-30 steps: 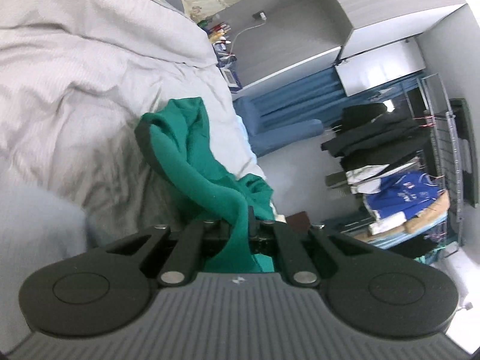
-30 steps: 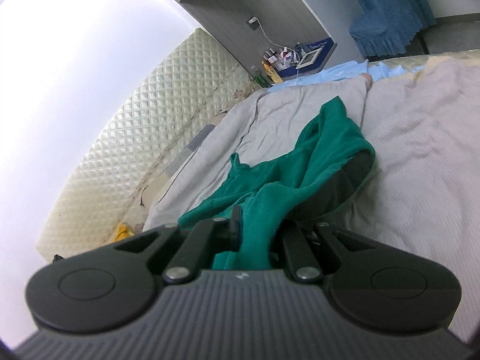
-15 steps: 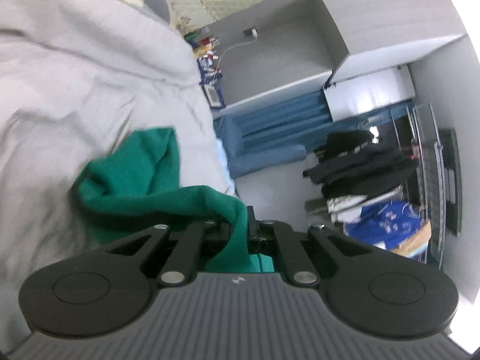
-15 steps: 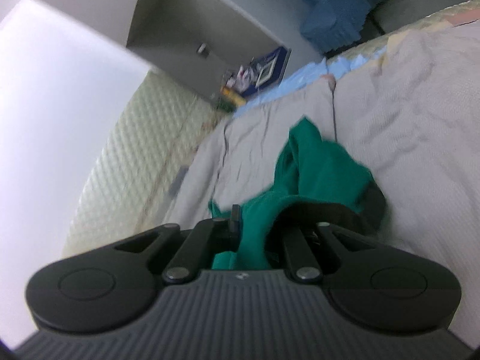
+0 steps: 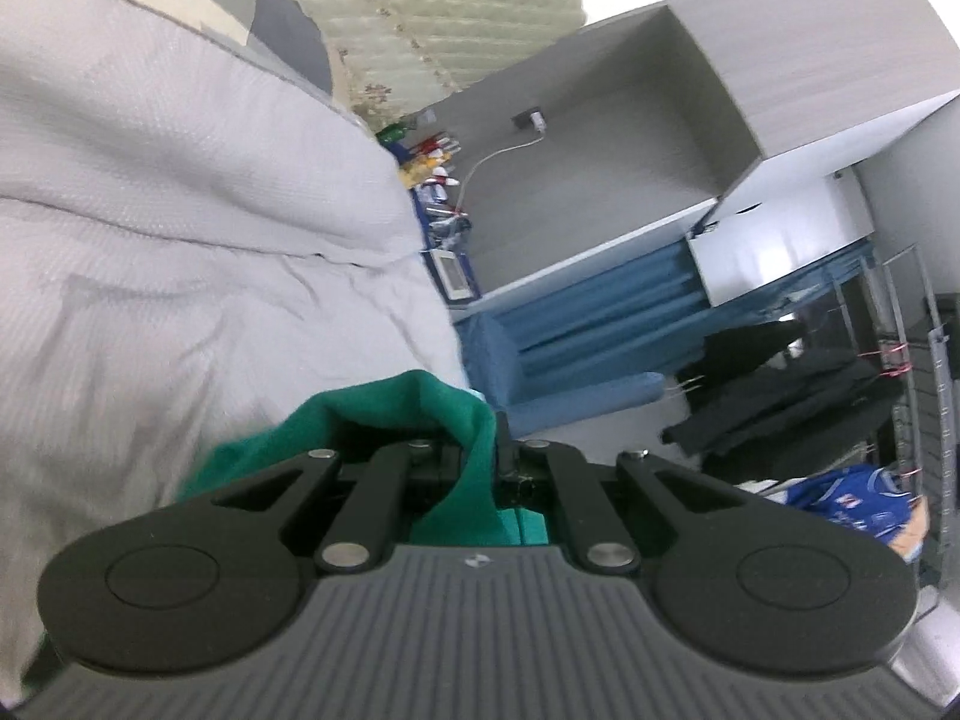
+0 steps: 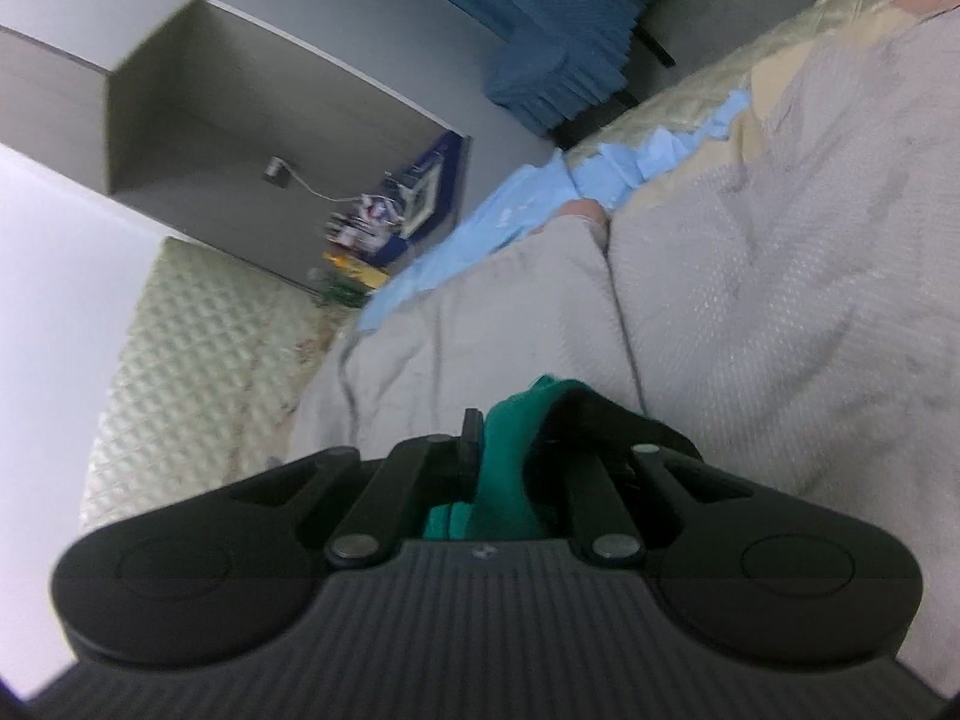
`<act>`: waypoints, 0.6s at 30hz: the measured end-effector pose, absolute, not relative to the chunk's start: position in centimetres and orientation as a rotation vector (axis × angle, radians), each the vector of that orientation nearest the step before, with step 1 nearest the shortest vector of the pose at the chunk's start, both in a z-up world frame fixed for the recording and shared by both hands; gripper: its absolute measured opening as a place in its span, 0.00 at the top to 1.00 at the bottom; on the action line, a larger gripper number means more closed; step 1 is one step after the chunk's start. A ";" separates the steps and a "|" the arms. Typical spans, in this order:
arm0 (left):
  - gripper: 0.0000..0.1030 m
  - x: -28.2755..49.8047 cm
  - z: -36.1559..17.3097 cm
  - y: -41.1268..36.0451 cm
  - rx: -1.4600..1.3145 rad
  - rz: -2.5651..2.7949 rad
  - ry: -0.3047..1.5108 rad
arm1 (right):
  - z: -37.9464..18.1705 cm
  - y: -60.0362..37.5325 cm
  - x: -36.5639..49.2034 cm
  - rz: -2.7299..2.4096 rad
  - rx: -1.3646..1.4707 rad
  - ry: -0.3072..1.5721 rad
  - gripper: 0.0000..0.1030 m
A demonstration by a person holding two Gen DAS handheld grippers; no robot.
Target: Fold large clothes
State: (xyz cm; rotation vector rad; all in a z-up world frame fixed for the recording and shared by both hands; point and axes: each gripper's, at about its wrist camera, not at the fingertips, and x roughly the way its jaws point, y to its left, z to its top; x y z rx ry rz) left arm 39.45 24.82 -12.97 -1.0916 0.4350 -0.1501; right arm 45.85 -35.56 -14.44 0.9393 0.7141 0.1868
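Here, left tongs (image 5: 487,450) and right tongs (image 6: 498,450) both clamp green garment (image 5: 384,408); no legible writing.

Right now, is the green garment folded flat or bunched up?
Bunched. The green garment hangs in loose folds, pinched by the left hand-held gripper and the right hand-held gripper, above the bed.

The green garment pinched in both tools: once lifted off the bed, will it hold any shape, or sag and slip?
Probably floppy: the green garment bunches and drapes over the left tool in soft folds. It likely sags between the two grips, since the right tool pinches another bunch. Slipping seems unlikely; the knit looks thick and matte against the grey bedcover.
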 end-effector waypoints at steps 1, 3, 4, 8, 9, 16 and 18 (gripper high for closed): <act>0.93 40.6 -14.0 25.1 -1.088 -0.145 0.438 | -15.4 -35.5 47.0 0.182 0.941 0.729 0.92; 0.93 42.6 -16.3 25.7 -1.089 -0.131 0.456 | -17.3 -35.4 48.9 0.173 0.951 0.753 0.92; 0.93 43.6 -17.4 25.9 -1.085 -0.119 0.471 | -18.2 -35.4 49.6 0.170 0.958 0.762 0.91; 0.93 46.9 -21.2 26.8 -1.072 -0.080 0.523 | -21.8 -35.2 52.2 0.166 0.992 0.786 0.91; 0.93 47.7 -22.0 26.9 -1.070 -0.071 0.540 | -22.5 -35.3 52.6 0.164 1.002 0.790 0.92; 0.93 51.0 -24.4 26.0 -0.995 -0.056 0.583 | -25.1 -35.7 52.6 0.164 1.081 0.777 0.92; 0.92 51.0 -23.9 25.8 -0.972 -0.077 0.581 | -24.5 -35.5 51.7 0.160 1.073 0.750 0.90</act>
